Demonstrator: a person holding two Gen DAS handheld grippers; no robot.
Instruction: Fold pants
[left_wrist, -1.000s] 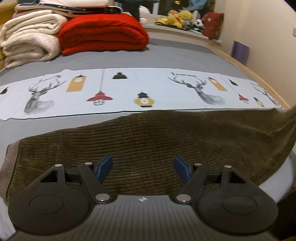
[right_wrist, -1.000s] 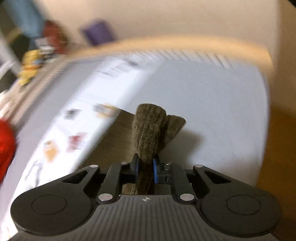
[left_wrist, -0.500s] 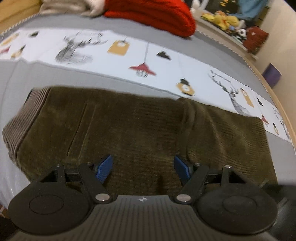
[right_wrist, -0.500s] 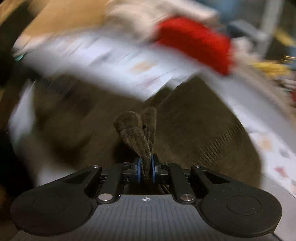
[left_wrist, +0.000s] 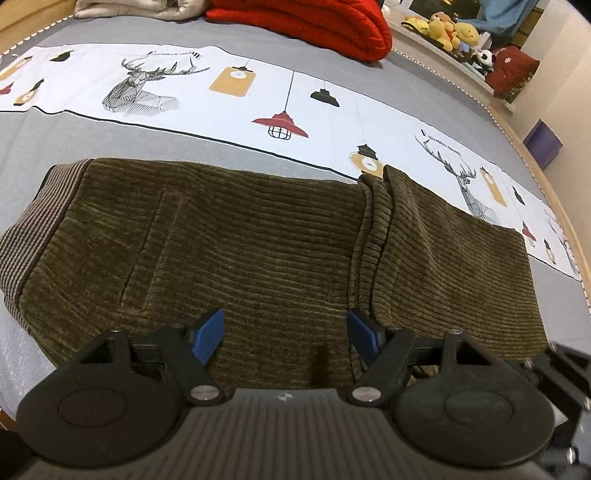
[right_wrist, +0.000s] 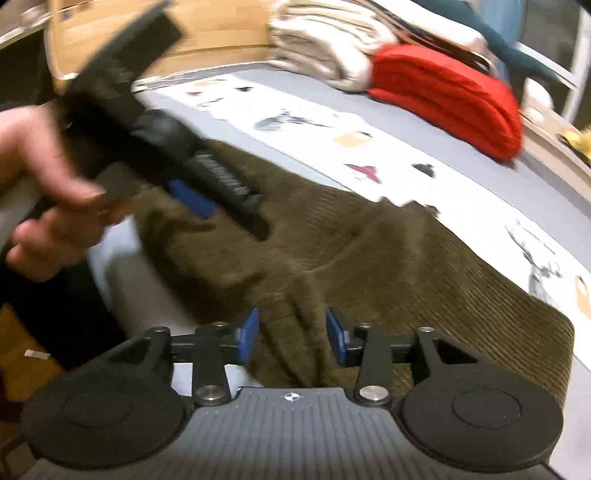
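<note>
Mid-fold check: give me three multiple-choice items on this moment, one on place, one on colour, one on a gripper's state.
1. The pants lie:
A on the grey bed cover
B on the floor
C on a chair

2. The folded blanket at the far end of the bed is:
A blue
B red
C green

3. The left gripper is:
A shut on the waistband
B shut on a blanket
C open above the pants

Answers: 1 A, the grey bed cover shows around the pants. 2 B, it is bright red. 3 C, its blue pads stand wide apart with nothing pinched.
</note>
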